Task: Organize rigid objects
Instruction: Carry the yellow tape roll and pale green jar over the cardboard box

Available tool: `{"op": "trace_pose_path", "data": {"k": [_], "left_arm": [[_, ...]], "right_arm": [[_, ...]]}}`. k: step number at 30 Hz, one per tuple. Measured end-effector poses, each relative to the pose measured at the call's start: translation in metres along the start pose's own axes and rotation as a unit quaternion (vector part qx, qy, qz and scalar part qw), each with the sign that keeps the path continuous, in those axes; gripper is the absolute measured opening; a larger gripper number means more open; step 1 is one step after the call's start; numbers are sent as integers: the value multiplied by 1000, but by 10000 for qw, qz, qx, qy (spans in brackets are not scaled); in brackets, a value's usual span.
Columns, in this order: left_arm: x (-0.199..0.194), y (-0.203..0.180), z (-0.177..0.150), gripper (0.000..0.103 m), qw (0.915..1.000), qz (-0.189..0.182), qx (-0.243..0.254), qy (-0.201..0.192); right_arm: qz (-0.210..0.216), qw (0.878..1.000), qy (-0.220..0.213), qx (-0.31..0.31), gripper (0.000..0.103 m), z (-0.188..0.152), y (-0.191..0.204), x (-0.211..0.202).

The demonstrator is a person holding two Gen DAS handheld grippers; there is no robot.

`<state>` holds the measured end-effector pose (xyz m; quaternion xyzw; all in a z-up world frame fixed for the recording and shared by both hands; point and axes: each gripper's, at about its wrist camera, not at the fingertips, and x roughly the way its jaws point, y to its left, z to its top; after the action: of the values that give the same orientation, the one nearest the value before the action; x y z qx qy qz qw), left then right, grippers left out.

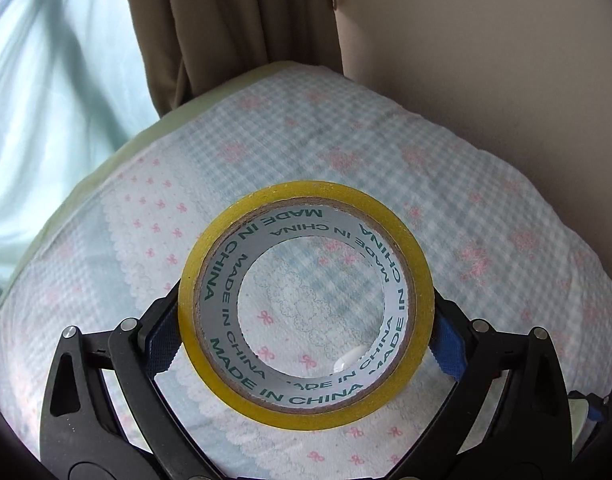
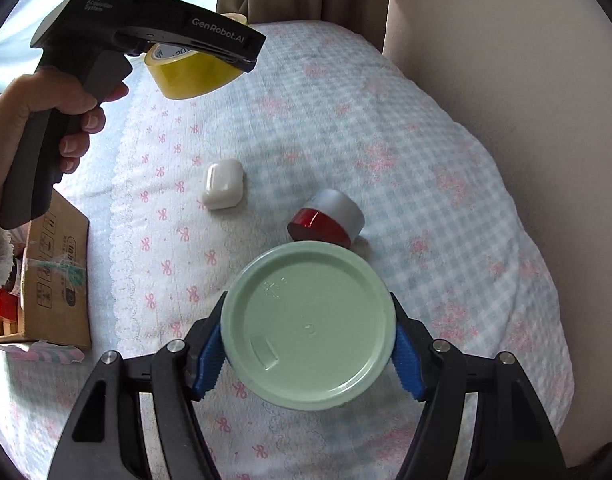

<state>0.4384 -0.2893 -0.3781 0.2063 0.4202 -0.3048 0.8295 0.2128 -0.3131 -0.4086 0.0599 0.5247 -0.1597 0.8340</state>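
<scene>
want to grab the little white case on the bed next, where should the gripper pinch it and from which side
Pinch the white case across its two long, flatter sides, coming straight down from above. It lies flat on the bedspread with open cloth all around, apart from the red-and-grey cap. Its rounded corners would likely slip, so close on the middle.

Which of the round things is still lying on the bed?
The small red-ended roll. The yellow tape roll and the green lid are each clamped in a gripper, above the bedspread.
</scene>
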Motion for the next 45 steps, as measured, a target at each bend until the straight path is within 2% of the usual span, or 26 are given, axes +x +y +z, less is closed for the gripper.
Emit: {"op": "trace_pose_path", "data": {"k": [6,11,16,23,28,34,40,45], "left_arm": [[-99,25,4,99,9991,145,-229,-323],[-192,58,-12,99,9971,319,-405,-562],[-278,102,-52,99,9945,479,-656,-666],[-365,173,-132,99,9901,682,-1114,-521],[-402,217,-192,99,9862,828,-1385,-382],[-422,245,-247,99,9823,954,-1598,-220],[-404,246,-275,99,9791,953,-1796,21],[-365,238,-292,99,9772,934,-1878,343]], "right_arm": [[-42,9993,-380,-42,66,17,5,-69],[-30,9973,-721,-147,66,34,21,-135],[0,9950,-928,-359,66,43,54,-196],[296,9951,-829,-443,66,44,118,-247],[611,9948,-735,-364,66,45,163,-265],[980,9924,-599,-452,66,52,212,-268],[1259,9887,-337,-740,66,54,248,-254],[1424,9833,-55,-1130,66,53,272,-223]]}}
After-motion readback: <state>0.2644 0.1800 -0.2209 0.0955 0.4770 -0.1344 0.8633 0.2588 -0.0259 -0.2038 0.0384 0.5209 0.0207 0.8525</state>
